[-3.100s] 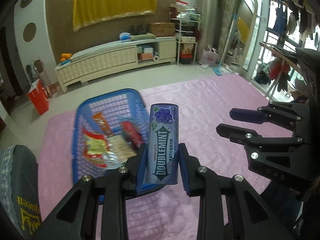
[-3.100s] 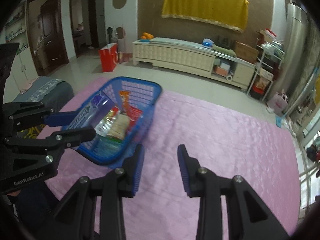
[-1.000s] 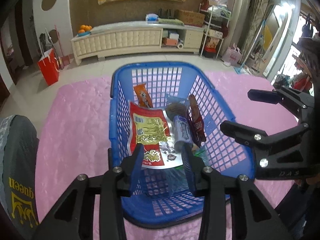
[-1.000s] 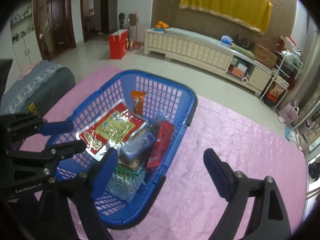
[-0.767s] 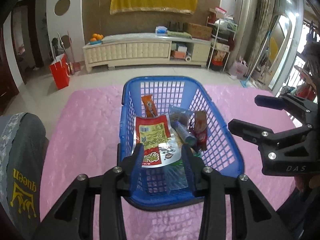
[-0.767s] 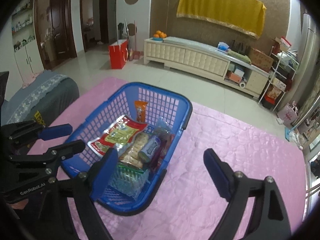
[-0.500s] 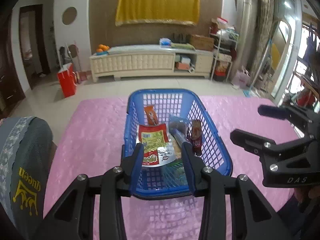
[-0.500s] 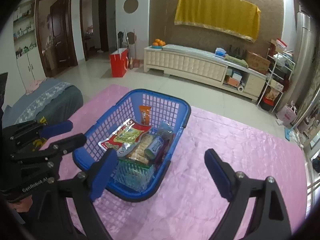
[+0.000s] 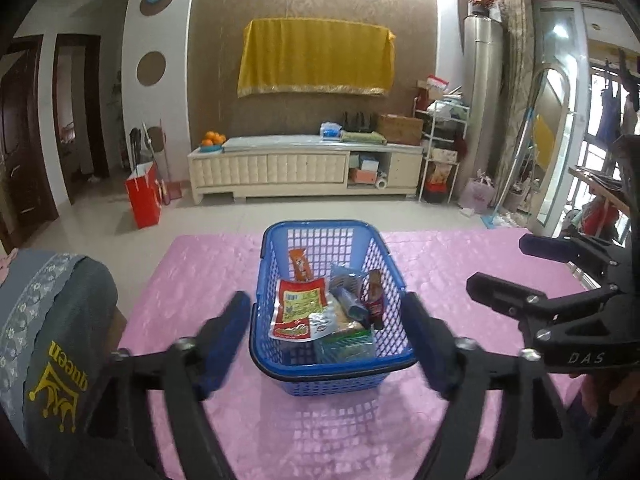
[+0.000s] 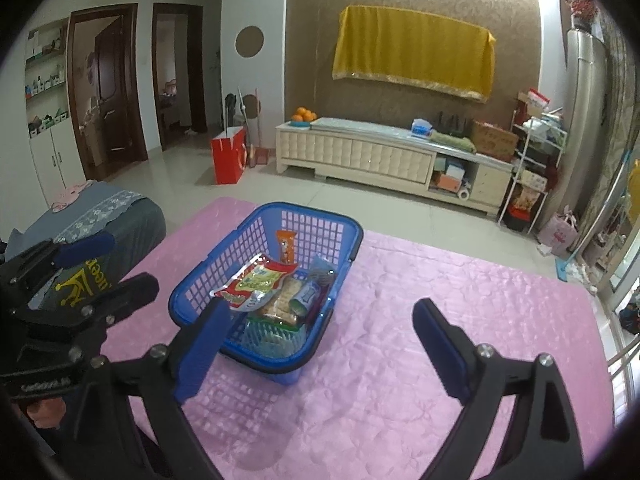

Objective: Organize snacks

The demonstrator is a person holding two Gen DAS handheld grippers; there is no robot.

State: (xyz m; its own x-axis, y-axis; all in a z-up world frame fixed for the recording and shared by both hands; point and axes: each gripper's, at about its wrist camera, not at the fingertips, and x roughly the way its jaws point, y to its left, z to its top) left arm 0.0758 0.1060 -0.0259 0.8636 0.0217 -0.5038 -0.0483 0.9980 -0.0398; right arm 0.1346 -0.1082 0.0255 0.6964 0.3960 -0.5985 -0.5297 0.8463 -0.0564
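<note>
Two wide-apart fingers of the left gripper (image 9: 328, 340) have just spread and hold nothing; the blue basket (image 9: 276, 280) of snacks (image 9: 298, 312) sits at 12 o'clock. In the right view, the right gripper (image 10: 322, 344) gapes empty too, basket (image 10: 344, 232) at 11 o'clock on the pink cloth (image 10: 460, 280).

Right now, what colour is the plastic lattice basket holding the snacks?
Blue; the plastic lattice basket shows best in the left wrist view.
</note>
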